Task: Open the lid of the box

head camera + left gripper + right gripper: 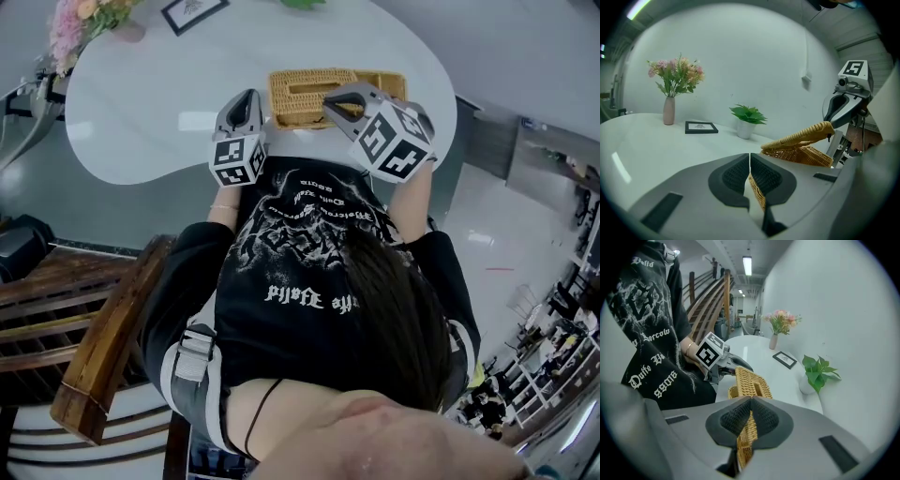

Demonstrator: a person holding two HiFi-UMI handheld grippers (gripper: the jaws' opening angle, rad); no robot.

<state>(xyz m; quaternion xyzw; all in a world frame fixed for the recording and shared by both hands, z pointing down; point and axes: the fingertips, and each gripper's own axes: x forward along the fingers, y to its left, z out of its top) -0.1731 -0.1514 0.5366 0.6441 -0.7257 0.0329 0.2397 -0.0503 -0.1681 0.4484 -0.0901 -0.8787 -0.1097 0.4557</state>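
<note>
Two handheld grippers on one tan woven wicker box (386, 86).
Left gripper (251, 97) level, jaws clamped on box edge; right gripper (337, 99) angled, jaws clamped on raised wicker lid (802, 135). Black shirt (309, 309) lettering unreadable.

Soft, even indoor light fills every view. A long white ceiling strip lamp (747, 264) glows in the right gripper view; the glossy white rounded table (141, 112) carries pale glare patches. Both gripper views bulge, ringed by black corners.

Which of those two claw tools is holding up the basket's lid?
The right gripper: its jaws pinch the edge of the raised wicker lid. The left gripper instead clamps the wall of the box below.
</note>
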